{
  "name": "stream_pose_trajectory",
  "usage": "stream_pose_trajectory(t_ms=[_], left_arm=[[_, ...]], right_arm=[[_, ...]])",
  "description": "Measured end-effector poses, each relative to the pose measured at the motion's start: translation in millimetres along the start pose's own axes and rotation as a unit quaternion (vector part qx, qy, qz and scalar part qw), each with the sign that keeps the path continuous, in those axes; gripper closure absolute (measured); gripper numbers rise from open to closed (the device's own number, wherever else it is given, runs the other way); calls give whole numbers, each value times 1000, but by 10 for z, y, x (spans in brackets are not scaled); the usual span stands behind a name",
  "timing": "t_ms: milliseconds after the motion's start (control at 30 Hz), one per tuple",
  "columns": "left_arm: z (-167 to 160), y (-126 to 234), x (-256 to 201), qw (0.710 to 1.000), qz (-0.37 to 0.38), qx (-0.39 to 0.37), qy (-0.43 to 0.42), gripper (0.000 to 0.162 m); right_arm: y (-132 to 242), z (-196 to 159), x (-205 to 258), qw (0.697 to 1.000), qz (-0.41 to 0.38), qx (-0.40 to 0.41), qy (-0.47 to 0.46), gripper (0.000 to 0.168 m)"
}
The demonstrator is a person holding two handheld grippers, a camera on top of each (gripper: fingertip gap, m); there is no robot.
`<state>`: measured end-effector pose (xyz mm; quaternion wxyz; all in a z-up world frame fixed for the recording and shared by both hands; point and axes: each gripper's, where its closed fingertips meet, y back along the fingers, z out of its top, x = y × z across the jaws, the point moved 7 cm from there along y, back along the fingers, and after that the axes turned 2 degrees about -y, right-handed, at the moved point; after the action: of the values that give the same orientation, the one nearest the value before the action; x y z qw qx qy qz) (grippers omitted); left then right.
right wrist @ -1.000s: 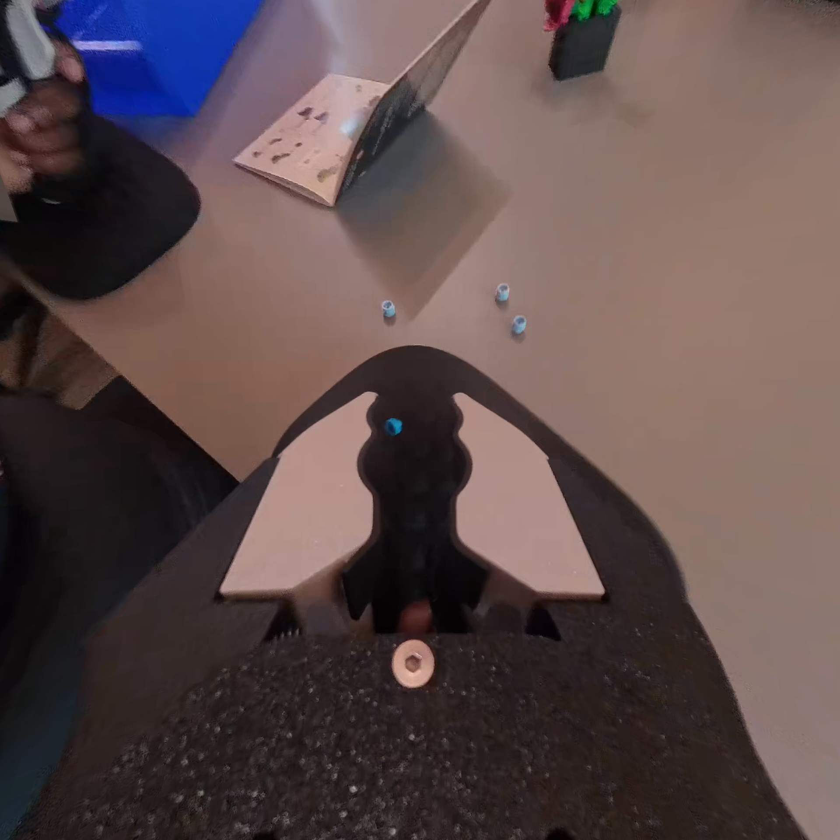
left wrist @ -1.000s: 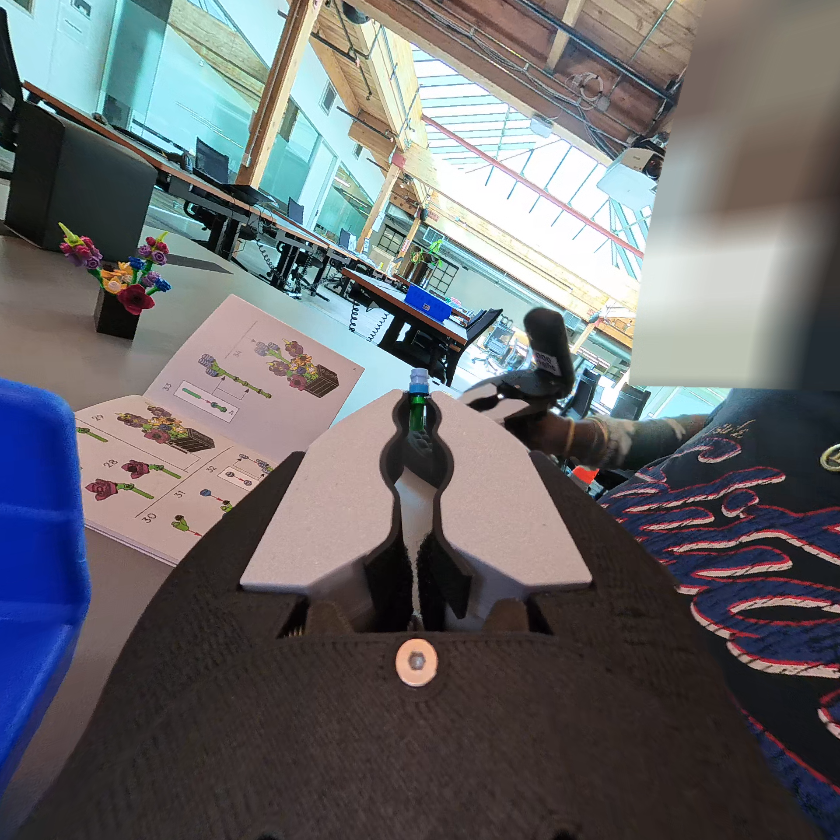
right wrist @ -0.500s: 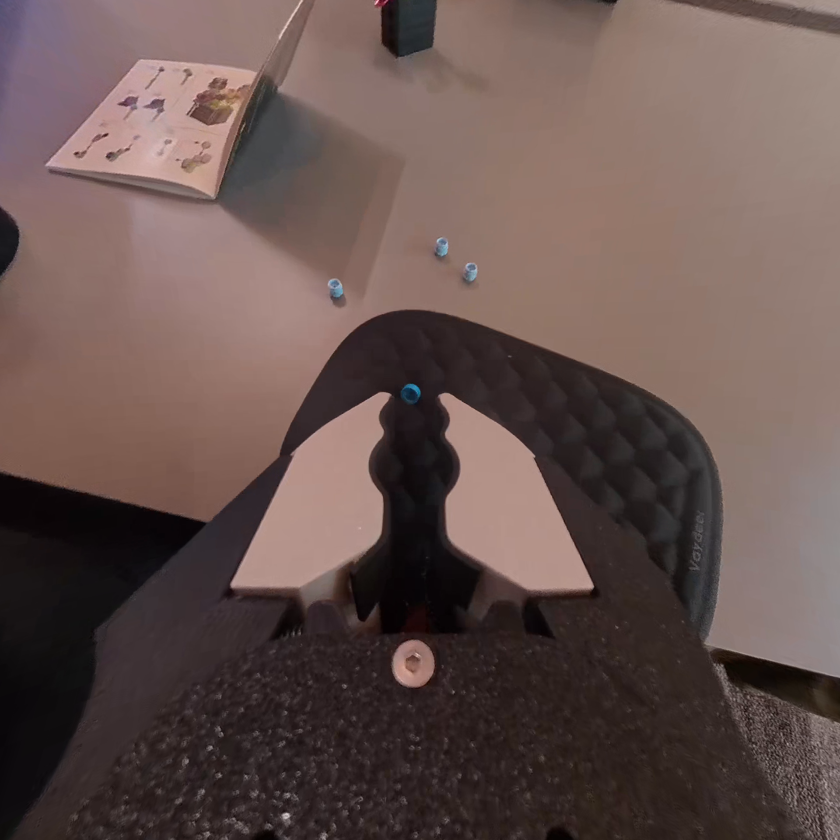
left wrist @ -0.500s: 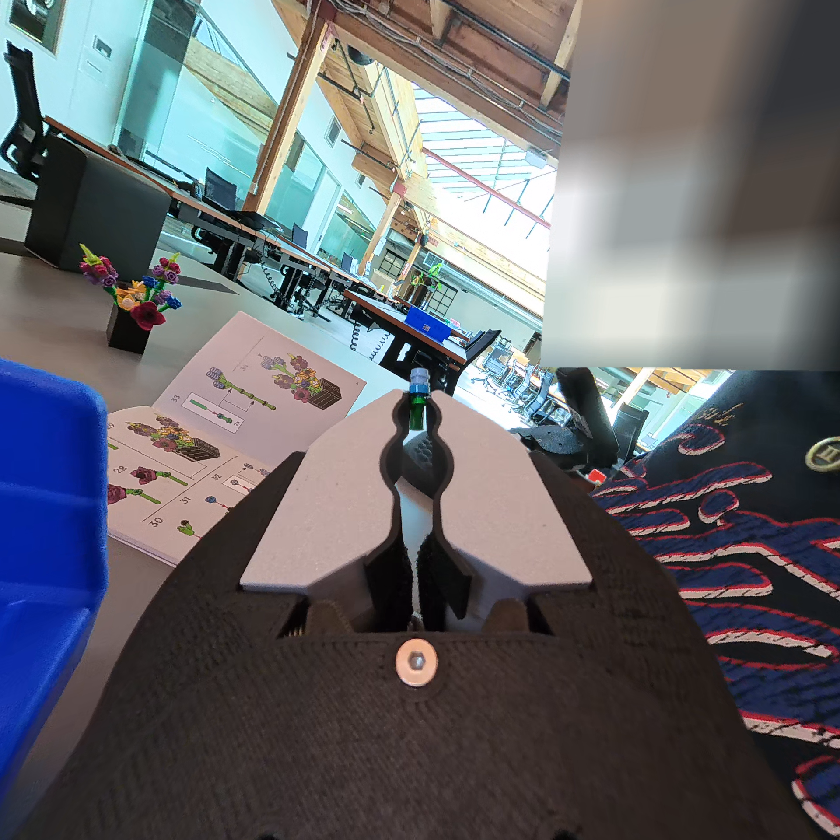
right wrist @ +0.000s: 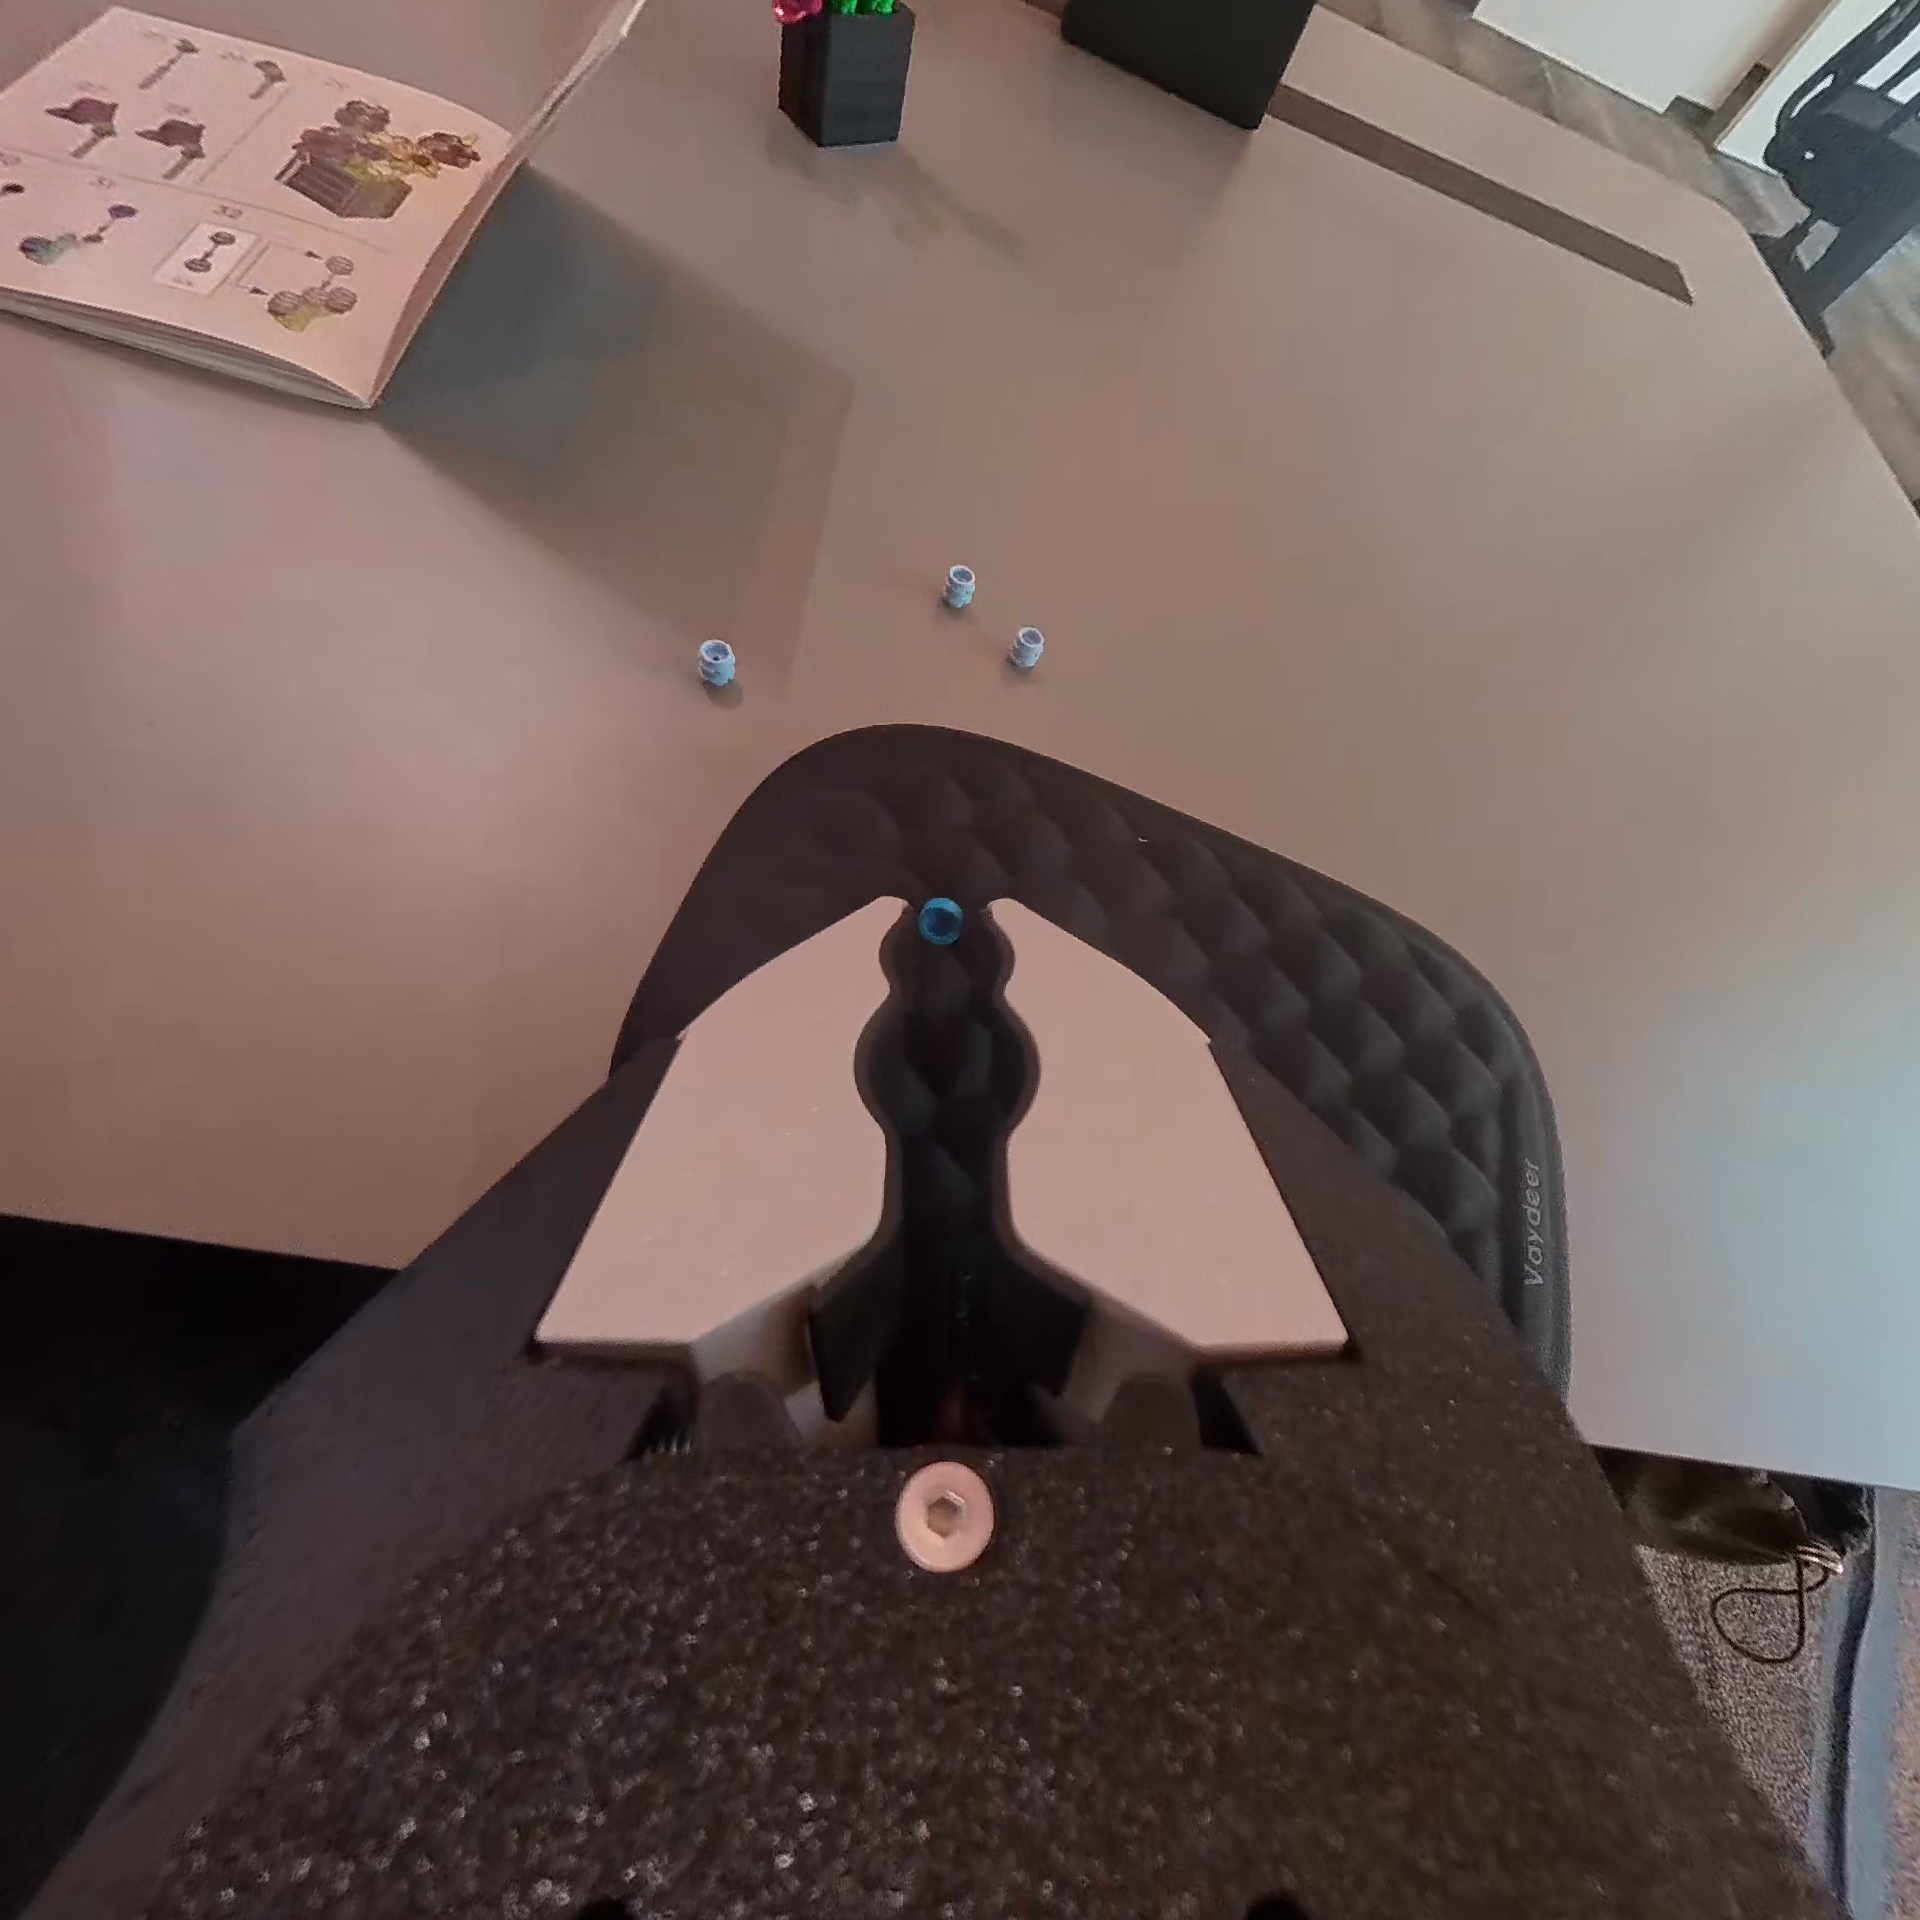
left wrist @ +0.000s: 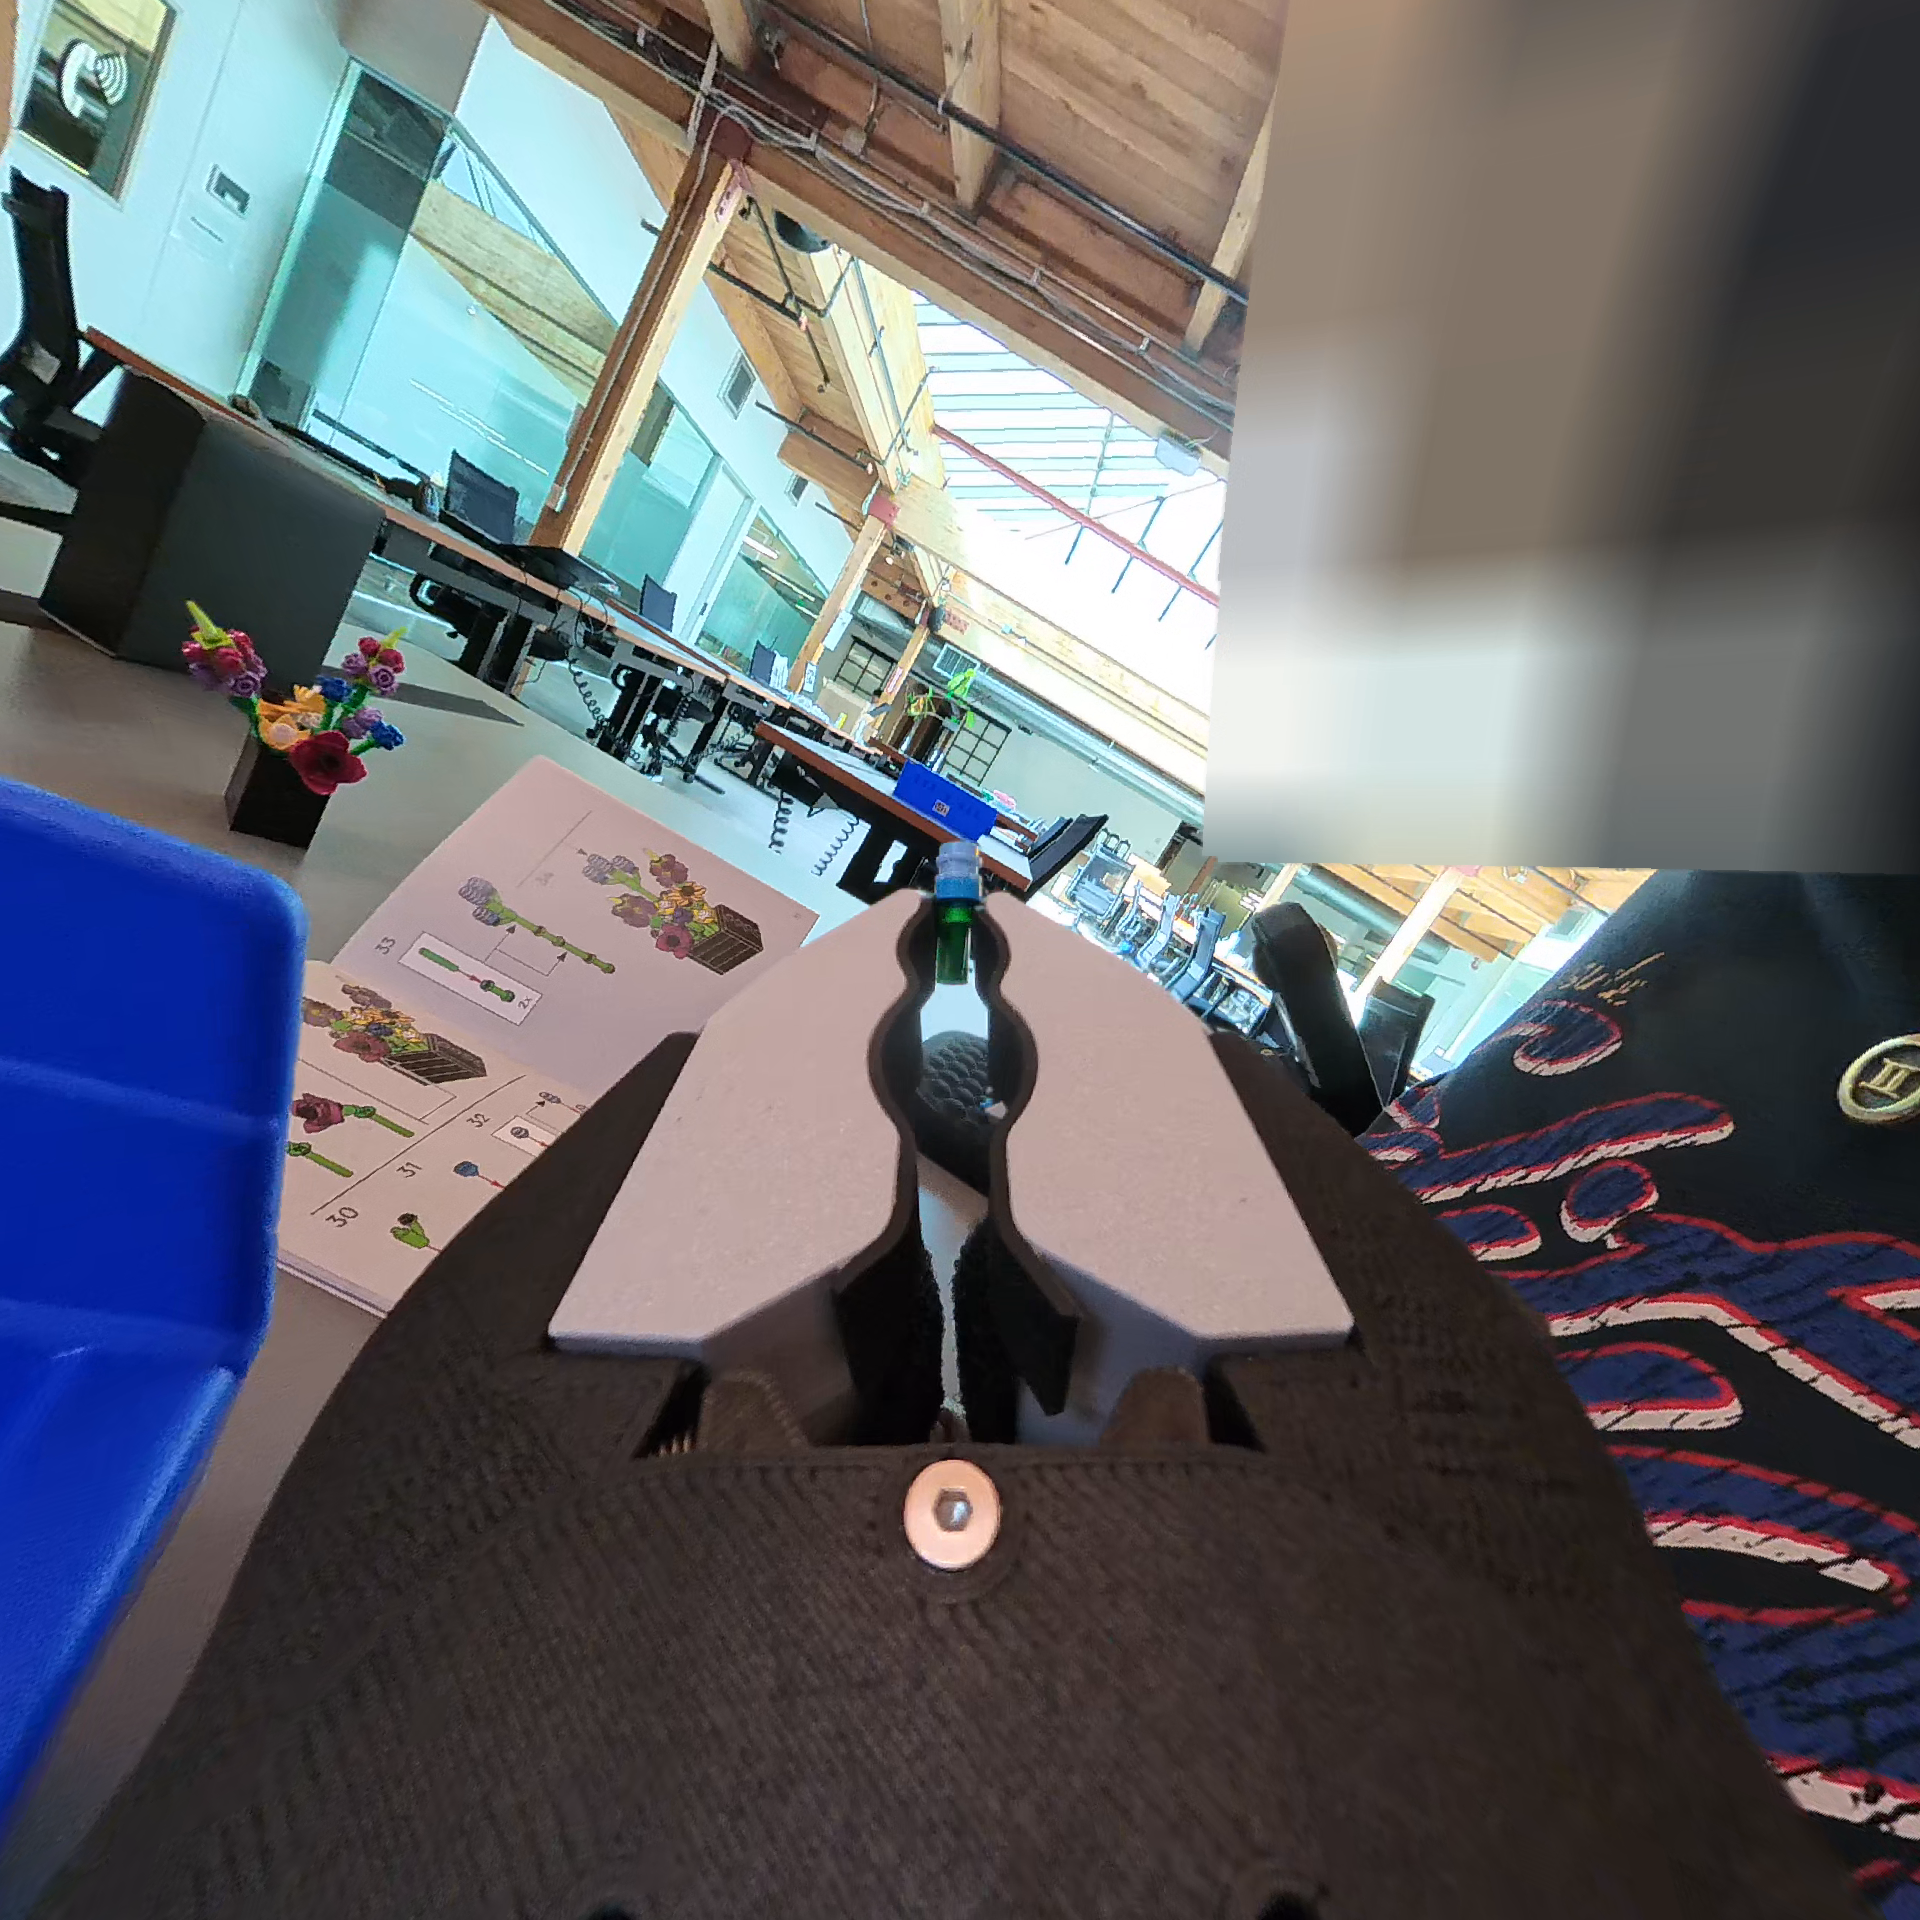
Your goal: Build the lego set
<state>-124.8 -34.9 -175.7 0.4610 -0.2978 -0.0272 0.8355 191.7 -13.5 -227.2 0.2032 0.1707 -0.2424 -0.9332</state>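
My left gripper [left wrist: 954, 925] is shut on a green stem piece [left wrist: 952, 951] with a light blue stud on its tip, held up in the air over the table. My right gripper [right wrist: 941, 914] is shut on a small blue round piece [right wrist: 940, 922], held above a black quilted pad [right wrist: 1299, 966] at the table's near edge. Three light blue round pieces [right wrist: 716, 661] [right wrist: 958, 586] [right wrist: 1025, 647] stand on the table beyond it. The built flower bouquet in its black pot shows in both views [left wrist: 296, 743] [right wrist: 847, 68].
An open instruction booklet [left wrist: 540, 997] [right wrist: 239, 197] lies on the brown table [right wrist: 1247, 436]. A blue bin [left wrist: 114, 1122] stands at the left. A person's dark printed shirt [left wrist: 1683, 1299] fills the right. A black box [right wrist: 1184, 47] stands at the far edge.
The right gripper has swung right and drawn back over the black pad, still holding its blue piece. The left gripper has turned slightly, still holding the stem; the right hand has left its view.
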Motion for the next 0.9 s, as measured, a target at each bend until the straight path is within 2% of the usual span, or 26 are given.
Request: stream_pose_trajectory(t_ms=[333,400,467,500,567,633,800,900], left_arm=[[2,5,-4,1000,-3,-3,-1,156],[-6,-3,-9,1000,-6,3,-1,155],[-14,-13,-15,1000,-8,10,-4,156],[-21,-18,-22,1000,-10,14,-6,155],[-33,-31,-39,1000,-16,24,-10,156],[-50,-51,-52,999,-24,39,-9,156],[-98,-115,-80,996,-38,82,-12,156],[-134,-148,-120,993,-46,110,-23,156]], right_arm=[[-3,19,-43,999,34,10,35,160],[6,136,-84,994,99,-29,48,160],[5,336,-138,976,202,-77,41,160],[-14,440,-139,957,275,-86,27,161],[-53,669,-63,901,421,-104,12,161],[-125,880,117,843,524,-113,33,161],[-303,1246,782,722,681,-104,62,161],[-343,1328,961,675,730,-91,60,161]])
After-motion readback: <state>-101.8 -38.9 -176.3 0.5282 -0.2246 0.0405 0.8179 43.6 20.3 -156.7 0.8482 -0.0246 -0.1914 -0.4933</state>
